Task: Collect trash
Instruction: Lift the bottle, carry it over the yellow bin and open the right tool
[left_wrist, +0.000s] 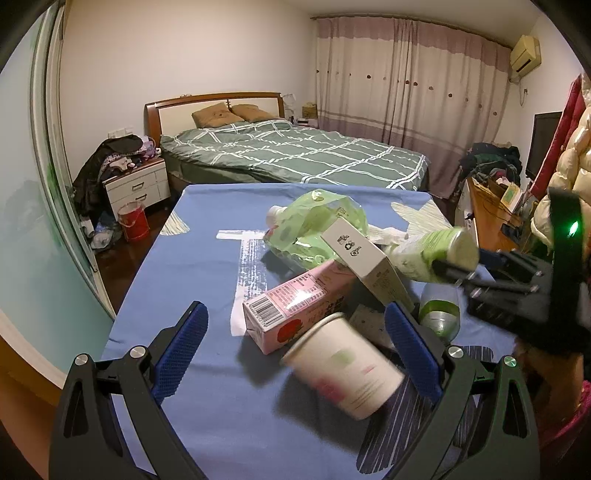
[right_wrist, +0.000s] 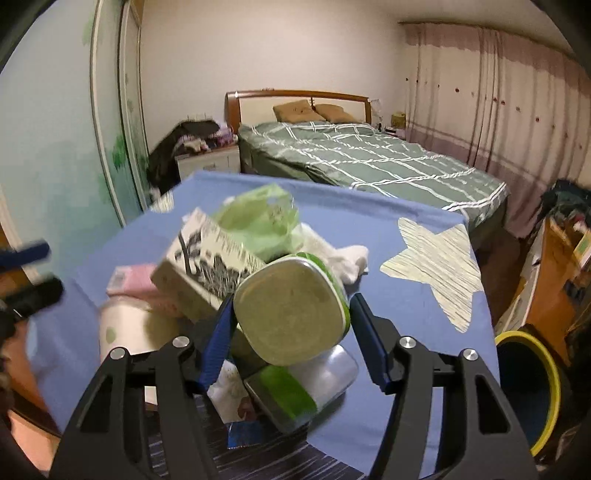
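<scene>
A trash pile lies on the blue-clothed table (left_wrist: 199, 266): a white paper cup (left_wrist: 343, 373), a pink carton (left_wrist: 295, 302), a white box (left_wrist: 365, 258), a green refill pouch (left_wrist: 314, 221) and a clear green-labelled bottle (left_wrist: 439, 306). My left gripper (left_wrist: 295, 347) is open, its blue pads either side of the cup, which looks blurred and tilted. My right gripper (right_wrist: 291, 332) is shut on a white-and-green bottle (right_wrist: 291, 314), held bottom-first above the pile; it also shows in the left wrist view (left_wrist: 436, 251).
A yellow-rimmed blue bin (right_wrist: 528, 391) stands beside the table's right edge. Beyond the table are a green-quilted bed (left_wrist: 295, 155), a nightstand (left_wrist: 136, 184), a red bucket (left_wrist: 133, 221) and a cluttered desk (left_wrist: 491, 210) at right.
</scene>
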